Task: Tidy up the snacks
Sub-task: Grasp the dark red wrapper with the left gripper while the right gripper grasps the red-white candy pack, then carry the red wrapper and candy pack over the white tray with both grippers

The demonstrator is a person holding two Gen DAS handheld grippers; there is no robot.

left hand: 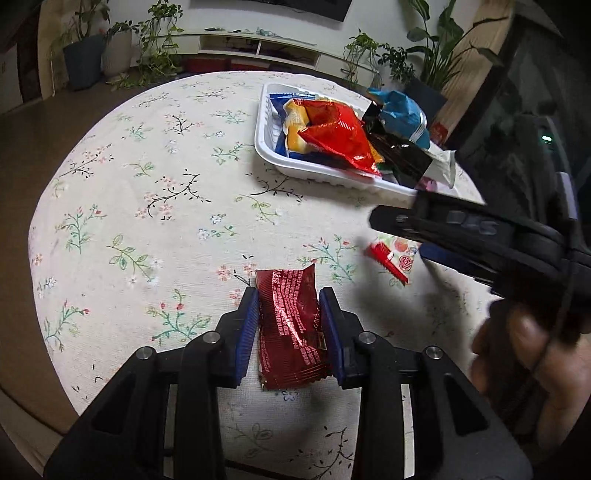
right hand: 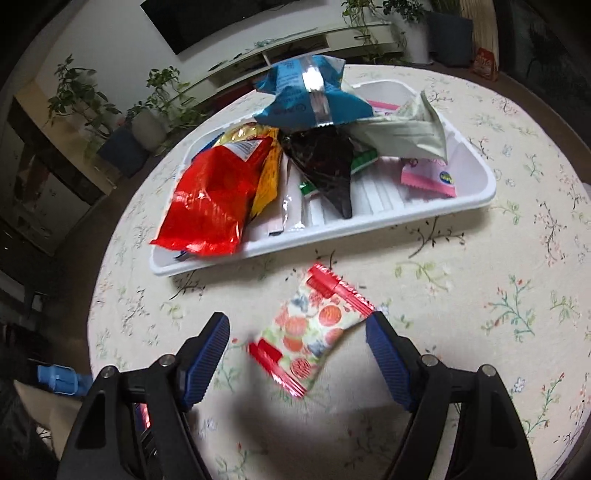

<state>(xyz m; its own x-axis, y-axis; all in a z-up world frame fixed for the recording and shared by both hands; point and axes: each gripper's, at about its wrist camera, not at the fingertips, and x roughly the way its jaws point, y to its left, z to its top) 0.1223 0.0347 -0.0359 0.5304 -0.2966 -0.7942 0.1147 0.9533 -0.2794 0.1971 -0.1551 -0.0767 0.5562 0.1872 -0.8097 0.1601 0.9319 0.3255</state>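
While my left gripper (left hand: 288,328) squeezes the dark red snack (left hand: 290,328) in its jaws low over the tabletop (left hand: 147,221), my right gripper (right hand: 295,354) has wide jaws around the fruit snack (right hand: 310,332), which lies flat. Next, I think, both go into the white tray (right hand: 476,192) nearby.

Living room, houseplants (left hand: 155,40), television (right hand: 207,22)

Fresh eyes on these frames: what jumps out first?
The white plastic tray at the table's far side, heaped with crinkly snack bags. Nearer, the left hand-held gripper is clamped on a dark red foil packet, while the open right hand-held gripper straddles a fruit-print packet.
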